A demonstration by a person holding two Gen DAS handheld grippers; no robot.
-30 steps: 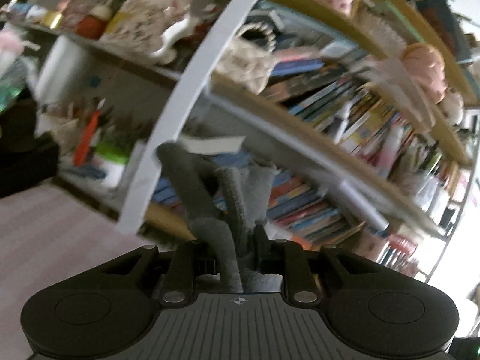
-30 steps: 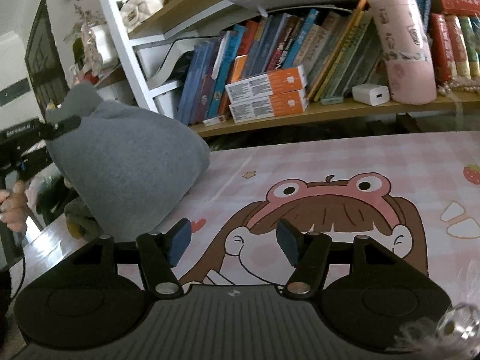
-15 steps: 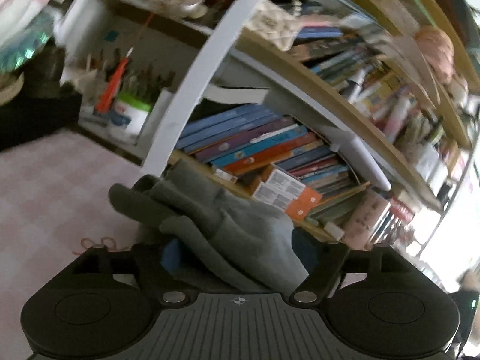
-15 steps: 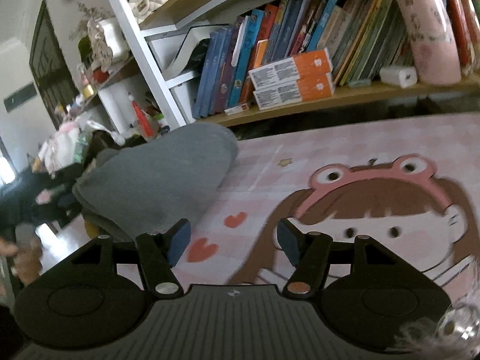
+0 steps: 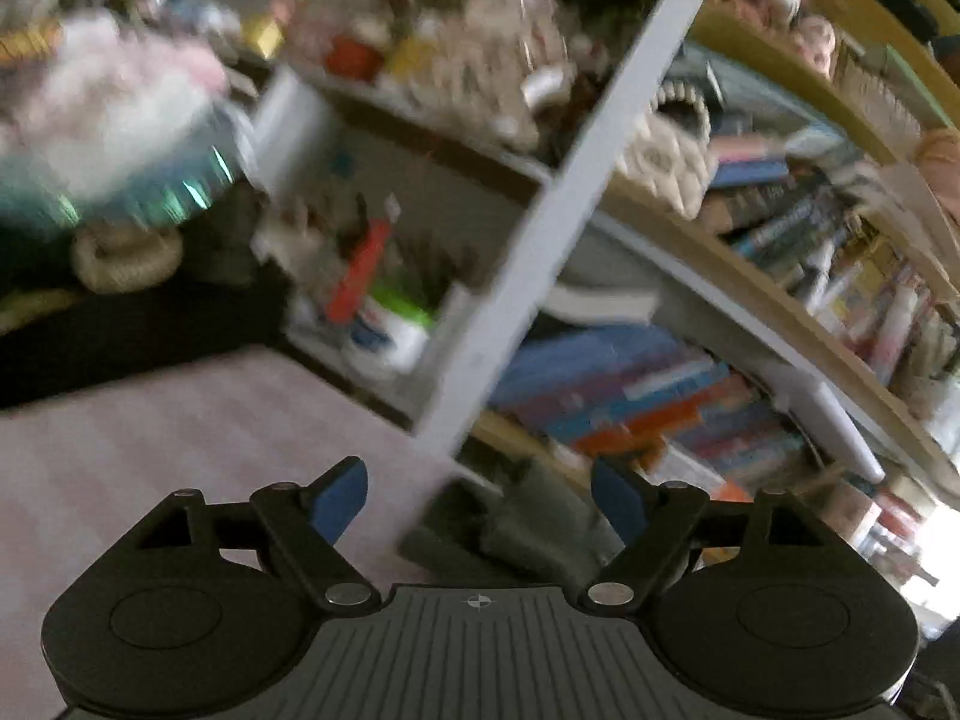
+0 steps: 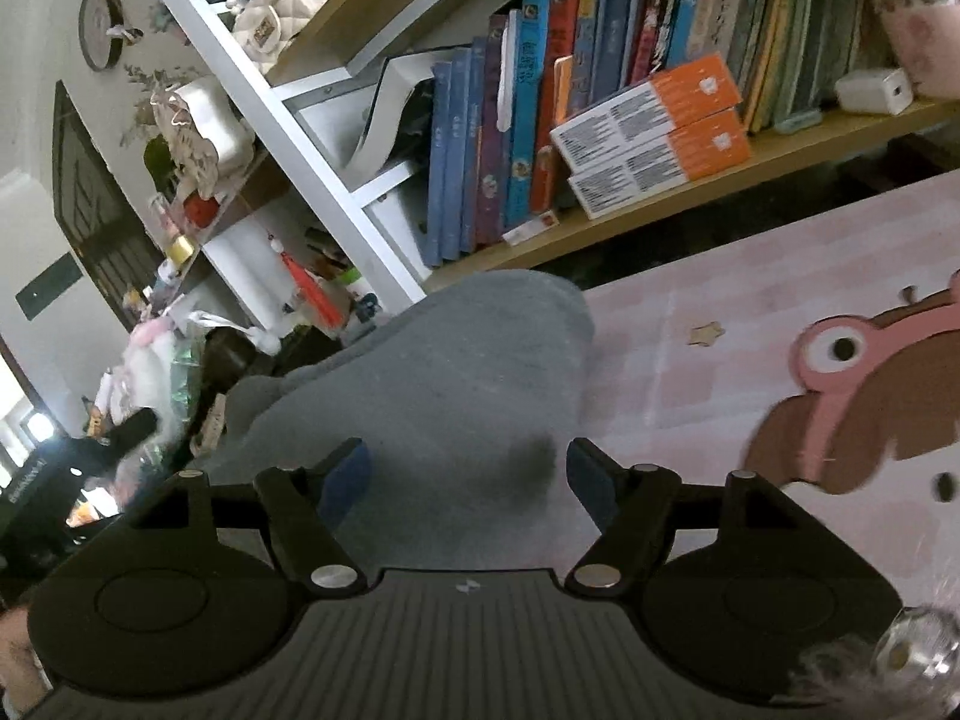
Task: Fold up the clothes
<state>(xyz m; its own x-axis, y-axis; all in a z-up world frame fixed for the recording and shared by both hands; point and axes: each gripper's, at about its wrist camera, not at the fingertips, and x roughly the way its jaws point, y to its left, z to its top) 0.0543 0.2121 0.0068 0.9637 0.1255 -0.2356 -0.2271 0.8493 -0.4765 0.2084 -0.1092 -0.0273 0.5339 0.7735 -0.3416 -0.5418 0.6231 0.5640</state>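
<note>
A grey garment (image 6: 456, 372) lies in a soft heap on the pink cartoon table mat (image 6: 750, 360), near the table's left end in the right wrist view. My right gripper (image 6: 469, 465) hovers over its near part. Its jaws are opening, with the cloth below and between them, and the pads do not press on it. In the blurred left wrist view a dark fold of the same garment (image 5: 528, 528) shows low, just ahead of my left gripper (image 5: 477, 486). The left jaws stand wide and are still opening, clear of the cloth.
A bookshelf with a white upright (image 5: 540, 240) runs along the far side of the table, packed with books (image 6: 510, 138) and two orange boxes (image 6: 654, 138). A pink cylinder (image 6: 906, 0) and a white charger (image 6: 873, 90) stand on its low shelf. Clutter lies beyond the table's left end.
My left gripper let go of the grey garment and opened wide; the cloth sank onto the table. My right gripper swung left over the garment and its jaws widened.
</note>
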